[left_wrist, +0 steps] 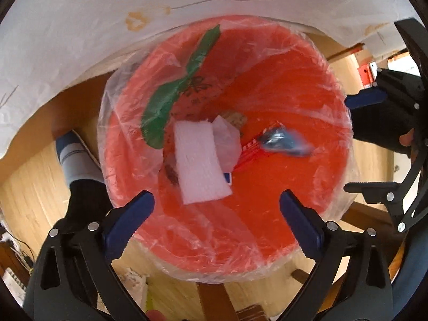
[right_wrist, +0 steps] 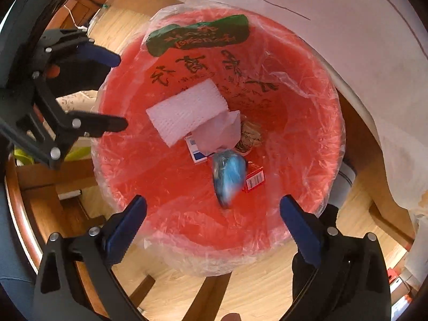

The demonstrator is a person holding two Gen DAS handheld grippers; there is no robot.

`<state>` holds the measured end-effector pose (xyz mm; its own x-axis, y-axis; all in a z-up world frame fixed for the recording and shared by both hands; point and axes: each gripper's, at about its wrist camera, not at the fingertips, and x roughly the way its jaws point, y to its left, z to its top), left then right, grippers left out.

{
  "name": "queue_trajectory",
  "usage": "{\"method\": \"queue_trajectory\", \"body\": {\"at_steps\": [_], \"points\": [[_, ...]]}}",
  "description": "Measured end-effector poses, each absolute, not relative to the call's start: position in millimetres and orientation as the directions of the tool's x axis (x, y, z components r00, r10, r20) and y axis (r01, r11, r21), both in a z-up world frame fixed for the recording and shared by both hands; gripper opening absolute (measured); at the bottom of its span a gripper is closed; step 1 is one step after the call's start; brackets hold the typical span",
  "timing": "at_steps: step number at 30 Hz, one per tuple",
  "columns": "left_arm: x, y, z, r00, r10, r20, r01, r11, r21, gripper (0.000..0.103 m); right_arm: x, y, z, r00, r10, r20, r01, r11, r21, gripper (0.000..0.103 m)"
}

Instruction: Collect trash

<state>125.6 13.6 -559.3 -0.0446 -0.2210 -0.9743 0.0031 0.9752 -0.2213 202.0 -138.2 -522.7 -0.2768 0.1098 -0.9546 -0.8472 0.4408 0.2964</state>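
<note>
Both grippers hang over the red bin [left_wrist: 267,214], jaws spread wide and holding nothing. From the left gripper [left_wrist: 217,208], the white foam [left_wrist: 199,160] lies at twelve o'clock, inside the bin. From the right gripper [right_wrist: 213,212], the blurred blue wad [right_wrist: 228,176] lies at twelve o'clock, clear of both fingers.

Floor [left_wrist: 32,176] is light wood planks, kinda honey-coloured, lit by soft daylight. A white tablecloth [left_wrist: 80,26] with faded orange blotches and thin brown lines hangs over the top of both views, and under its edge you can see wooden furniture legs and rails [right_wrist: 64,176]. Off at the far right of the left view there's something red [left_wrist: 365,73], too small to make out.
</note>
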Motion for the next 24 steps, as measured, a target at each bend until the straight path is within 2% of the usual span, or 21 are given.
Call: {"method": "queue_trajectory", "body": {"at_steps": [24], "points": [[120.4,18.9,-522.4,-0.039,-0.218,-0.975,-0.034,0.976,-0.217,0.097,205.1,-153.5,-478.3,-0.267,0.132,-0.955,-0.829,0.474,0.297,0.098]]}}
